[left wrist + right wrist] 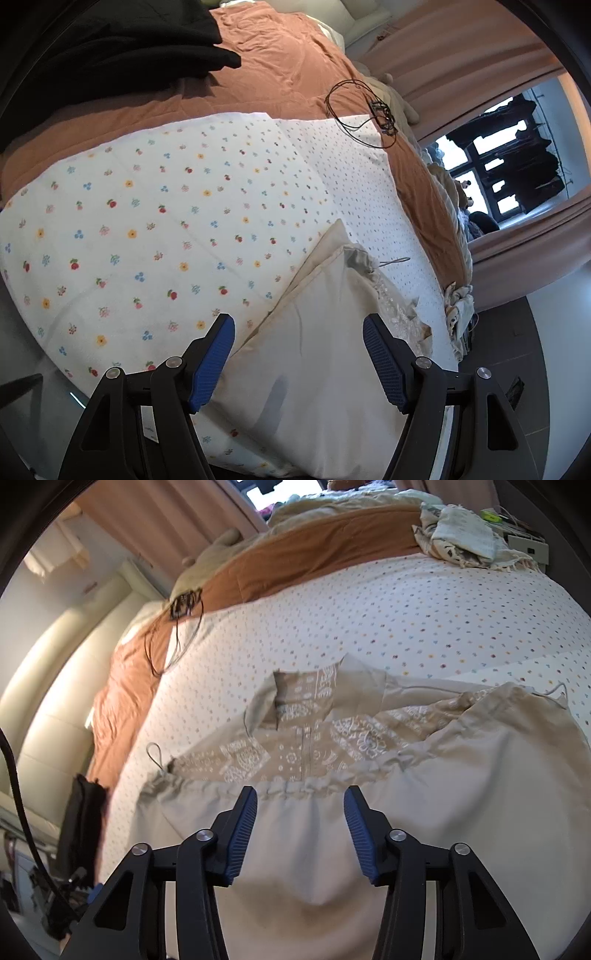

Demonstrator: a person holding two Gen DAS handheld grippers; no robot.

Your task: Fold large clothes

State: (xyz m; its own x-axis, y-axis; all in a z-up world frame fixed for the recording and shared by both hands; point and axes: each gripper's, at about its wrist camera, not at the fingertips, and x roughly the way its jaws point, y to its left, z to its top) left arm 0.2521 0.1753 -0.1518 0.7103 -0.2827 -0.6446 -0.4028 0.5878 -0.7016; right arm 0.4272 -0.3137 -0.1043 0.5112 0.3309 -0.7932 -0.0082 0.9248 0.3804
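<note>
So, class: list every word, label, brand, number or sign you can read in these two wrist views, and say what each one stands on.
None can be read.
Small white tag behind the left gripper: faint marks, too small to read.
Beige garment under the right gripper: white floral pattern only, no lettering.
Floral sheet: printed flowers and cherries, no words.

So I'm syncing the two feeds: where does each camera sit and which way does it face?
Left wrist: on the left gripper, fingers open, looking down over the beige garment on the floral sheet, toward a window.
Right wrist: on the right gripper, fingers open, over the garment's drawstring edge, facing the headboard.
Shared: garment, sheet, orange cover, black cable.
</note>
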